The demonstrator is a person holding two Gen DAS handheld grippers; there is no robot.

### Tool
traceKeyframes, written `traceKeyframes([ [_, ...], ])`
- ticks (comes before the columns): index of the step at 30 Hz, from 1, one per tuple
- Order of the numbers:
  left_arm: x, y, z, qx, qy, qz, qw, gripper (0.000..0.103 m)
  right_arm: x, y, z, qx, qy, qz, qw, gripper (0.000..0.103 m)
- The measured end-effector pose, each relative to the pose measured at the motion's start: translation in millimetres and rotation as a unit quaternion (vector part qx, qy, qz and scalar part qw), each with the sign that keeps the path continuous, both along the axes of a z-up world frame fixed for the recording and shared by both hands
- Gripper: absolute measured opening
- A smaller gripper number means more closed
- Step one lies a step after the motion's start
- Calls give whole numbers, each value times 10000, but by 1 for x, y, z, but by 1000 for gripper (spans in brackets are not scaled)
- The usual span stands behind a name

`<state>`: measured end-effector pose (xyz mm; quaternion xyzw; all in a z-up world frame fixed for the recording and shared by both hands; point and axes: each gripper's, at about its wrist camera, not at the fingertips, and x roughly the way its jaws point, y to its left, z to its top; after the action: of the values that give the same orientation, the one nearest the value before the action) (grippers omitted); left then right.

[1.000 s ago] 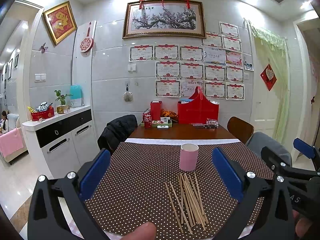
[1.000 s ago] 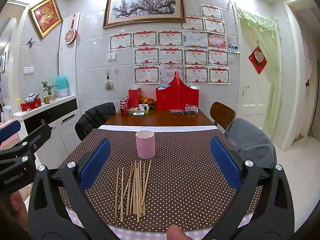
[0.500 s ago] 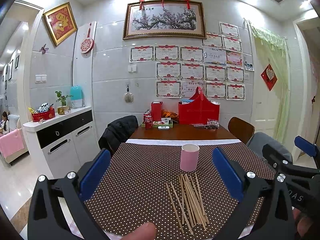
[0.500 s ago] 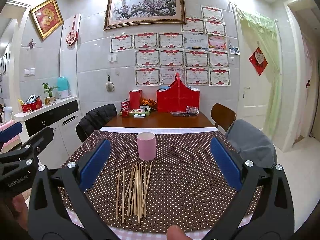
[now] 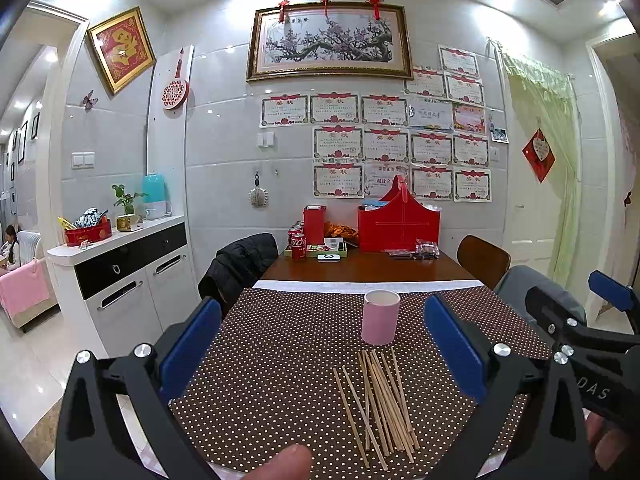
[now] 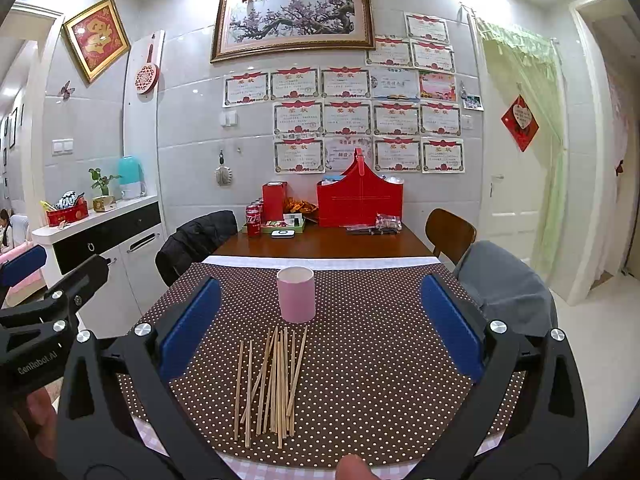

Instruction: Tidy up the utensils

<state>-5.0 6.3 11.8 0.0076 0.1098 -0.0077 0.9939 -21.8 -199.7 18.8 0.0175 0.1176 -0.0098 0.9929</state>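
Several wooden chopsticks (image 5: 380,400) lie loose on the brown dotted tablecloth (image 5: 280,360), just in front of an upright pink cup (image 5: 380,317). They also show in the right wrist view, chopsticks (image 6: 276,384) before the cup (image 6: 296,294). My left gripper (image 5: 320,348) is open and empty, held above the table's near edge, left of the chopsticks. My right gripper (image 6: 320,328) is open and empty, above the near edge, with the chopsticks between its fingers in view. Each gripper appears at the side of the other's view.
A red basket (image 5: 398,224), red box, soda cans (image 5: 298,246) and small packets stand at the table's far end. Chairs stand on both sides, one with a black jacket (image 5: 240,264), one with a grey cover (image 6: 504,280). A white sideboard (image 5: 120,272) is at the left.
Both grippers have drifted only slightly; the view has shifted a little. The chopsticks and cup have not moved.
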Motion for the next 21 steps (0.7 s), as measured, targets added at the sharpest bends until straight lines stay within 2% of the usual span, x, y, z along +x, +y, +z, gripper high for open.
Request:
traceKeyframes([
  [12, 2, 6, 4, -17, 16, 18, 10000, 99, 4, 2, -3, 10, 31, 96, 9999, 97],
  [21, 16, 5, -10, 56, 162, 26, 9998, 99, 13, -1, -5, 20, 80, 176, 9998, 97],
])
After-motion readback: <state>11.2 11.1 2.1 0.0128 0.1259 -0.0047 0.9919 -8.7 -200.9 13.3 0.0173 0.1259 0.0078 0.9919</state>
